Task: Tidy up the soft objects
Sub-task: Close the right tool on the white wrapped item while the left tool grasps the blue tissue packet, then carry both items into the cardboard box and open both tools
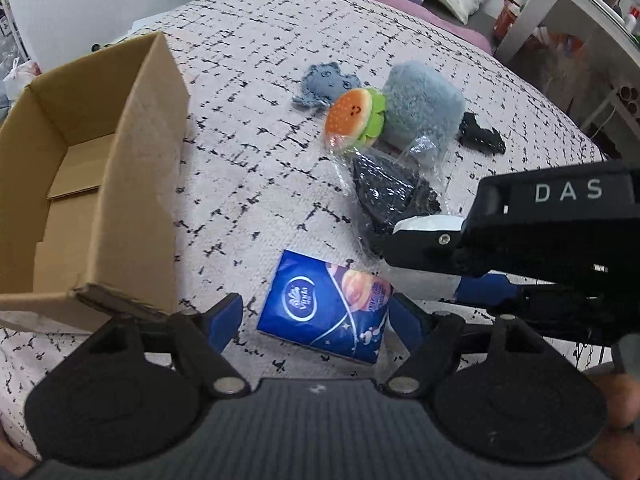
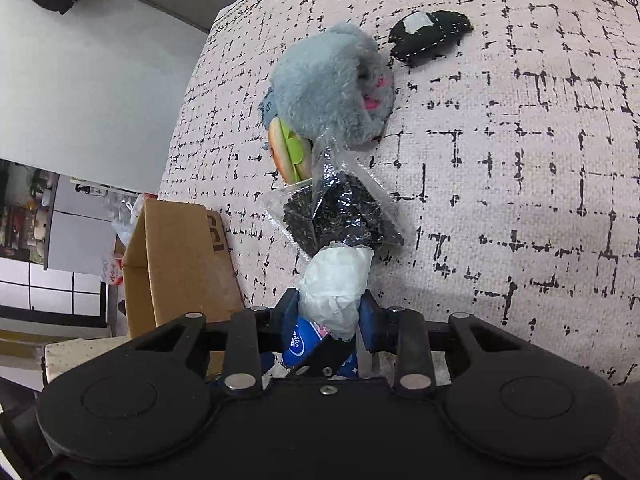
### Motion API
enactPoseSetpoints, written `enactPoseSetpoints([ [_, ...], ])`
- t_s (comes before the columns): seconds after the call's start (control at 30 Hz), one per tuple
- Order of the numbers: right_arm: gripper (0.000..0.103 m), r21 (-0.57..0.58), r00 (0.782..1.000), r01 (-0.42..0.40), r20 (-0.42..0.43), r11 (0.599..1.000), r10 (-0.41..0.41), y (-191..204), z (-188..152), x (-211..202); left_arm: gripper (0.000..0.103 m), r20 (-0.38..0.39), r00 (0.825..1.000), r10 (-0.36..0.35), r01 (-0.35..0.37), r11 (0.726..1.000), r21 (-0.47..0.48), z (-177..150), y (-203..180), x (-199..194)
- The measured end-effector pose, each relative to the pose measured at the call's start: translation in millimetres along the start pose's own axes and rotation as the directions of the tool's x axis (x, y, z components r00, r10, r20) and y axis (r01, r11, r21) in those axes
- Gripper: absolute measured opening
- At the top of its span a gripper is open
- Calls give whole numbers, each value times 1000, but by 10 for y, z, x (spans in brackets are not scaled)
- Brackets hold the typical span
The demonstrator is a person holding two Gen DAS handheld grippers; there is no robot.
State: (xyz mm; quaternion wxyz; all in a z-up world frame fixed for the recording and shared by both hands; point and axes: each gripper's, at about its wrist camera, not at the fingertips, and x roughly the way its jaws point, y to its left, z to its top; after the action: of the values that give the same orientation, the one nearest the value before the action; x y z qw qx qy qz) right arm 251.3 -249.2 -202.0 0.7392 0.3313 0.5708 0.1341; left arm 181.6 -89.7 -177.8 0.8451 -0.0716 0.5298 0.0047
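Both grippers are over the patterned bedspread (image 1: 248, 80). Right gripper (image 2: 330, 312) is clamped on a crumpled white tissue wad (image 2: 338, 284), its blue pads pressed to either side; in the left wrist view it reaches in from the right edge of the frame, the white wad showing at its tip. Left gripper (image 1: 316, 316) has its fingers spread wide, with the blue tissue pack (image 1: 326, 312) lying flat on the bedspread between them, not yet pinched.

By size, the cardboard box (image 1: 120, 168) comes first: it fills the left side of the left wrist frame, open at the top, and the part of its floor that shows holds nothing. Next is the fluffy grey plush (image 1: 420, 108) in the upper middle, touching the burger toy (image 1: 352, 120) on its left. A flat grey-blue knitted piece (image 1: 324, 84) lies just behind the burger. A clear bag of dark material (image 1: 390, 196) sits below the plush, near the right gripper's tip. A small black stitched piece (image 1: 480, 134) lies to the right of the plush.

Judging from this, sorting has barely begun: one item is in hand and none shows boxed. The next move likely calls for carrying the wad left across the frame and over the box wall, keeping the grip until it is above the opening, while the left gripper closes on the pack.
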Motion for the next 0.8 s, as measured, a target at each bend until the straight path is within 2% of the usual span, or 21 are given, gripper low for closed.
enactPoseSetpoints([
  [0.17,32,9,1000,-5,-6,1000,5,-24,8,24,79,-15,999,30,-30,999,30,-13,-53,128],
  [0.3,32,23,1000,0,10,1000,-1,-47,16,24,78,4,1000,27,-27,999,31,-21,-51,128],
  [0.37,32,20,1000,-4,11,1000,4,-47,13,27,72,2,999,32,-32,999,6,-21,-34,110],
  [0.47,32,14,1000,-11,20,1000,11,-31,11,8,69,1,999,41,-41,999,-28,-10,-5,56],
  [0.67,32,-11,997,-61,56,998,61,16,-45,-123,69,49,999,15,-13,999,-40,-17,30,-151],
  [0.8,32,-40,987,-106,116,994,110,61,-72,-265,68,61,998,5,0,997,-72,-15,77,-228],
])
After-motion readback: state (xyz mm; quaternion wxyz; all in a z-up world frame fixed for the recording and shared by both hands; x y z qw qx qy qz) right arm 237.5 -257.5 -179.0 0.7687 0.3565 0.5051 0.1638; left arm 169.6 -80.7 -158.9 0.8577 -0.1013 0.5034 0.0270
